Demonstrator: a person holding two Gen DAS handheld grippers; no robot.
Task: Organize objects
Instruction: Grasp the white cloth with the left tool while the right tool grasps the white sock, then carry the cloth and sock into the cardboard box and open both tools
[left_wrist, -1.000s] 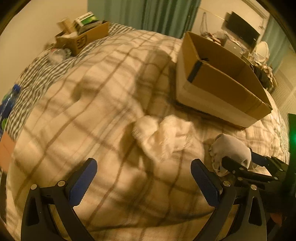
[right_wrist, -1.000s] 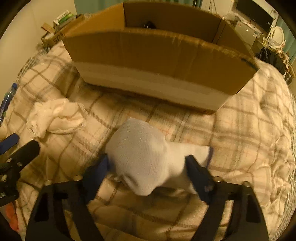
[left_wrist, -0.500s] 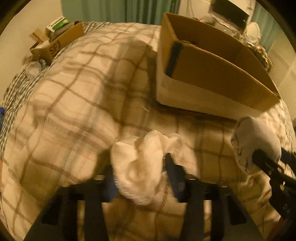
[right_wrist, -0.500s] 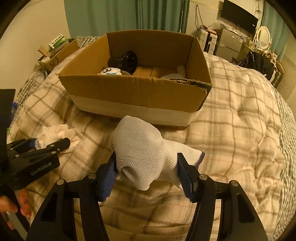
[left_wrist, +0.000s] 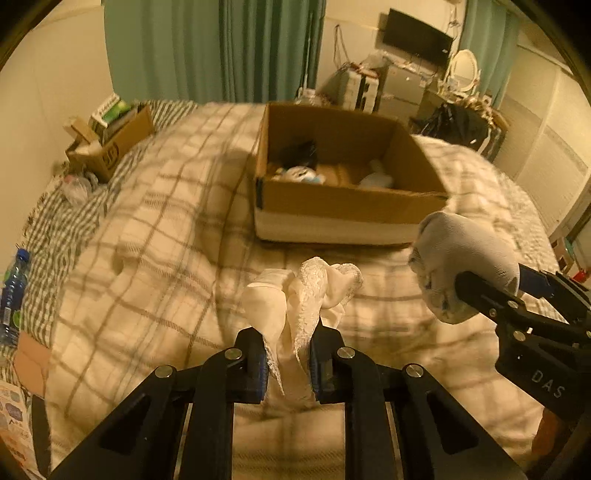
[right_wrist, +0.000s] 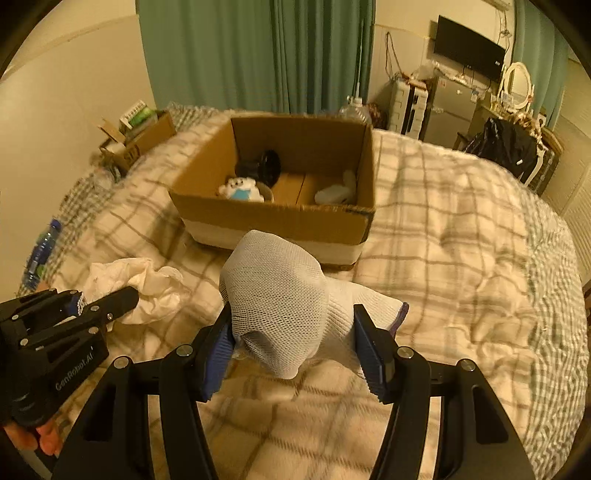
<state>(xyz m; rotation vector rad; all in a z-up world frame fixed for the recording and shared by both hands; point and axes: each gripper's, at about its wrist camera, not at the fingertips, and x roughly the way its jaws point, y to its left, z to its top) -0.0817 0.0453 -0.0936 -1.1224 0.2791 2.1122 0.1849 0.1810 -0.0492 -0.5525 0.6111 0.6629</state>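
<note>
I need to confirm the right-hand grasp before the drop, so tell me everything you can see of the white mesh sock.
The white mesh sock is bunched into a lump of white knit mesh, with a ribbed cuff showing a purplish edge on its right. The right gripper is shut on it, blue pads pressing both sides. It is held over the plaid blanket, short of the cardboard box.

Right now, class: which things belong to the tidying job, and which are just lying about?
Job: white mesh sock in right gripper; cream lace cloth in left gripper; open cardboard box.

Lying about: water bottle, small box of clutter, plaid bedspread.
</note>
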